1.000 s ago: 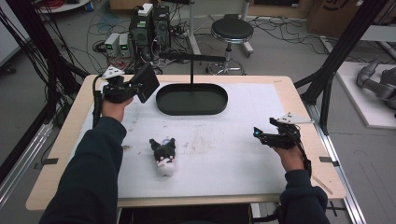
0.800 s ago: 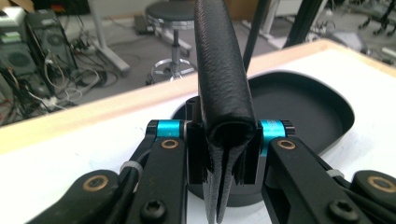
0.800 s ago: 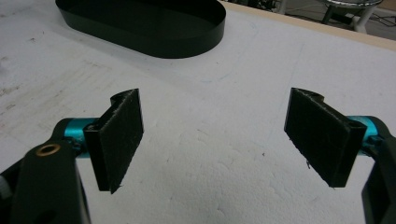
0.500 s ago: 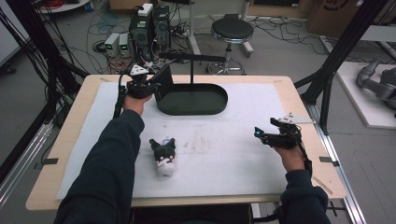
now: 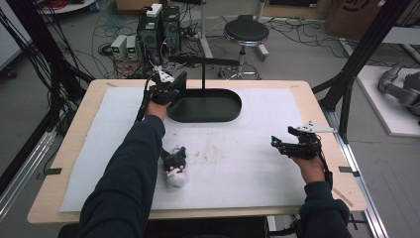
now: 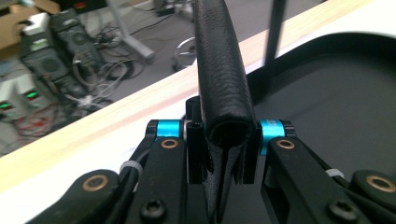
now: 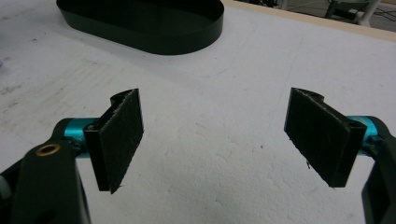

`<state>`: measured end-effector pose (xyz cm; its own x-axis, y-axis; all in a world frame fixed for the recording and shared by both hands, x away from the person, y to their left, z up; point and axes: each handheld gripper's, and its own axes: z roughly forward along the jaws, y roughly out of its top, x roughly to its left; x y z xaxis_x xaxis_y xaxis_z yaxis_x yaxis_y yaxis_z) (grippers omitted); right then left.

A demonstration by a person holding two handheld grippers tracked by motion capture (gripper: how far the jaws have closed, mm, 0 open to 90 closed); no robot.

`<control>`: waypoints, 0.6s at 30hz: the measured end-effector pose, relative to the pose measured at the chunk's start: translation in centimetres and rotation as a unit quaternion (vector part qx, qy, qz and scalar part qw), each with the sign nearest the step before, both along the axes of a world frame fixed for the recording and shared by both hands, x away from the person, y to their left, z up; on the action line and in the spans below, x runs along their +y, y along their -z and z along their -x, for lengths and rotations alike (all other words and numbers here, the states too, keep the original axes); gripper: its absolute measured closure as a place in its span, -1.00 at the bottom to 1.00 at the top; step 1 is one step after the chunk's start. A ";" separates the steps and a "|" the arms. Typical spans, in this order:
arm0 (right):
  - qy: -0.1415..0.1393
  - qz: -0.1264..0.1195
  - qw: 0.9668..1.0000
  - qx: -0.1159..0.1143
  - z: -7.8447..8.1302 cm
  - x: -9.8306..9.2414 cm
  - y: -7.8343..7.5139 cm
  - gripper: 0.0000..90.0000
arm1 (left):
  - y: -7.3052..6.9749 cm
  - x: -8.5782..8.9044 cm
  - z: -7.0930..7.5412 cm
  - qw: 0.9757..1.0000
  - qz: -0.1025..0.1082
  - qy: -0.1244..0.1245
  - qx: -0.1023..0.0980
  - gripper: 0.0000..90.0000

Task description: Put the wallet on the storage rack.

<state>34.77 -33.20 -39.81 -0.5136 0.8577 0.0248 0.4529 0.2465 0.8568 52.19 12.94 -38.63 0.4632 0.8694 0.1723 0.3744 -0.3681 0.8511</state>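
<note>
- High view: left gripper (image 5: pixel 167 88) is held at the far left rim of the black oval tray (image 5: pixel 225 115), over the white mat (image 5: pixel 99 148). It grips a flat black object (image 5: pixel 178 79) that sticks up and away from the hand; what the object is cannot be told from here.
- High view: the tray sits at the far middle of the mat, with a thin black post (image 5: pixel 203 77) rising from its far side and a crossbar on top.
- High view: a small black-and-white soft toy (image 5: pixel 175 167) lies on the mat near the person's side, just beside the left sleeve (image 5: pixel 129 183).
- High view: right gripper (image 5: pixel 281 145) hangs low over the right part of the mat, well apart from the tray and the toy, jaws pointing left.
- Left gripper view: jaws are pressed tight on a folded black leather-like piece (image 6: pixel 222 84), its folded edge upward and its layers pinched between the pads. The tray's dark floor (image 6: pixel 336 102) lies to the right, and the post (image 6: pixel 274 32) stands beyond.
- Right gripper view: jaws stand wide apart with bare pads (image 7: pixel 116 137) and nothing between them; white mat (image 7: pixel 210 154) below, tray (image 7: pixel 140 28) farther off at upper left.
</note>
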 end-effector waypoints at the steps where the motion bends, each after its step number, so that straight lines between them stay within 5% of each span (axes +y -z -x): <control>1: 0.000 0.000 1.000 0.000 0.0 0.0 0.0 -0.56 | 0.2 -0.1 -0.1 1.000 -0.008 0.001 0.001 0.73; 4: -0.002 0.000 1.000 0.002 0.0 0.1 0.0 -0.56 | 0.8 -0.4 -0.1 0.999 -0.030 0.003 0.012 0.72; 7: -0.004 0.000 1.000 0.002 0.0 0.1 0.0 -0.56 | 1.1 -0.6 0.2 1.000 -0.013 0.009 0.017 0.66; 12: -0.005 -0.005 1.000 0.002 0.0 0.1 0.0 -0.56 | 0.5 -0.6 0.8 0.998 0.042 0.016 0.033 0.21; 18: -0.008 -0.006 1.000 0.002 0.1 0.2 -0.1 -0.56 | 0.0 -0.5 2.1 0.996 0.077 0.031 0.033 0.15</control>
<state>34.67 -33.03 -39.74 -0.5274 0.8488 0.0368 0.4526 0.2441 0.8576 50.13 12.49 -38.64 0.5227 0.8525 0.0078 0.4111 -0.2601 0.8737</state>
